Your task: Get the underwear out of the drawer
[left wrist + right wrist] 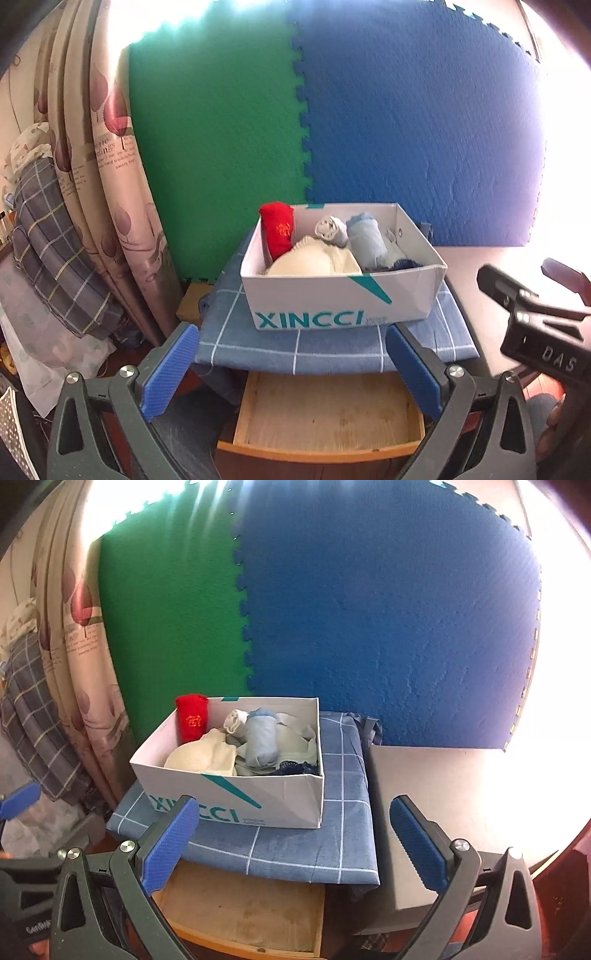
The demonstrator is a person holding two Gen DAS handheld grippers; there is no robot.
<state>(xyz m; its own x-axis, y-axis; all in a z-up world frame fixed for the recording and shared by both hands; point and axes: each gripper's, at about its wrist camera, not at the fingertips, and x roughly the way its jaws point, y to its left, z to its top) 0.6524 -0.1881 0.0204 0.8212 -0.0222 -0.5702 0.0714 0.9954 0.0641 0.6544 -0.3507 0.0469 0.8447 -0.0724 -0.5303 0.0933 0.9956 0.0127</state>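
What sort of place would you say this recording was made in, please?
Probably a bedroom at home: a floral curtain, folded plaid bedding, and a box of rolled underwear on a cloth-covered stand above an open wooden drawer.

Both wrist views show strong fisheye curvature with dark vignetted corners. Daylight enters from behind and right of the blue interlocking foam wall mat (388,627), blowing out the top and right margins (detail lost there). The white cardboard box (343,299) is evenly lit and sharp; the open wooden drawer (325,417) lies in shade.

Both wrist views face the box (343,295) from nearby.
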